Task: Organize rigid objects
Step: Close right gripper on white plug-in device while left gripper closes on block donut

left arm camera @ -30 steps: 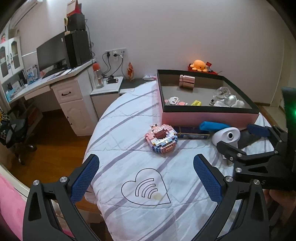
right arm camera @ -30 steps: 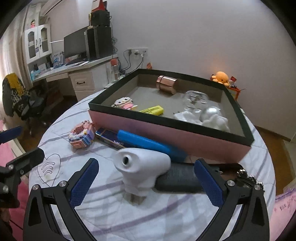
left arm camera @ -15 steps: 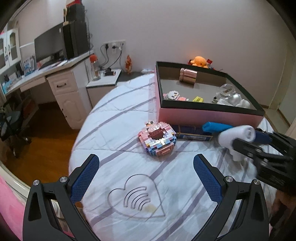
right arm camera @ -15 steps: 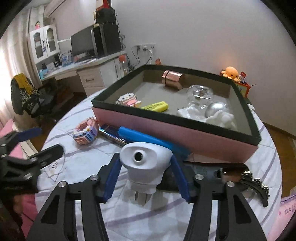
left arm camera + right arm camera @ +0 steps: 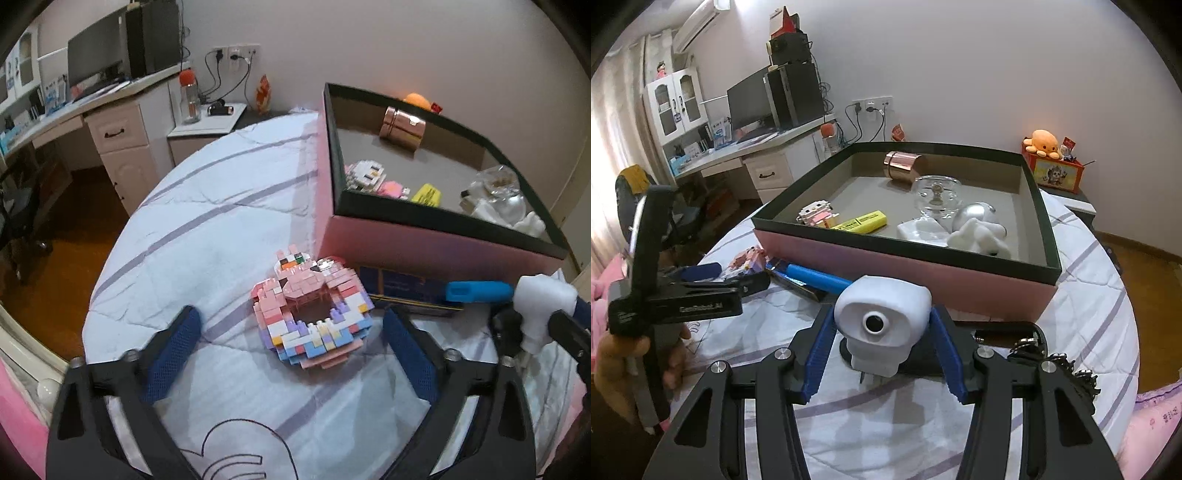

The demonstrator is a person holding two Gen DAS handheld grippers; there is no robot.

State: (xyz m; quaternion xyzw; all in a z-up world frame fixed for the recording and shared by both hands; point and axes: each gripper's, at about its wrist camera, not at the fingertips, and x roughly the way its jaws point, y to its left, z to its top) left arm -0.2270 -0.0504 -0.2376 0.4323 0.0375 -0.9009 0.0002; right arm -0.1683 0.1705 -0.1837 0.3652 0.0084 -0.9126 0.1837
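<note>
Brick-built pink toy [image 5: 312, 314] sits on the striped tablecloth [image 5: 221, 229] just in front of the pink storage box [image 5: 424, 240], dead ahead of the left gripper [image 5: 291, 332], whose blue pads stand on either side of it with cloth showing on both flanks. Those jaws have just been closing in from their widest but remain released, touching nothing. The toy is roughly round, so no long axis dictates the approach; what matters is that it lies centred between the pads and slightly beyond their tips, meaning a short push forward and down should bring it into the bite. To the right, the right gripper [image 5: 882, 350] is clenched on the white plug-shaped device [image 5: 882, 317], its pads pressed against both sides, the piece apparently lifted clear of the dark case [image 5: 960, 354] beneath it (contact underneath is hard to judge from this angle). A blue pen-like stick [image 5: 816, 277] and a dark flat book [image 5: 406, 291] lie along the box's front wall. The left hand [image 5: 624, 354] is plainly the nearer one to the toy.
</note>
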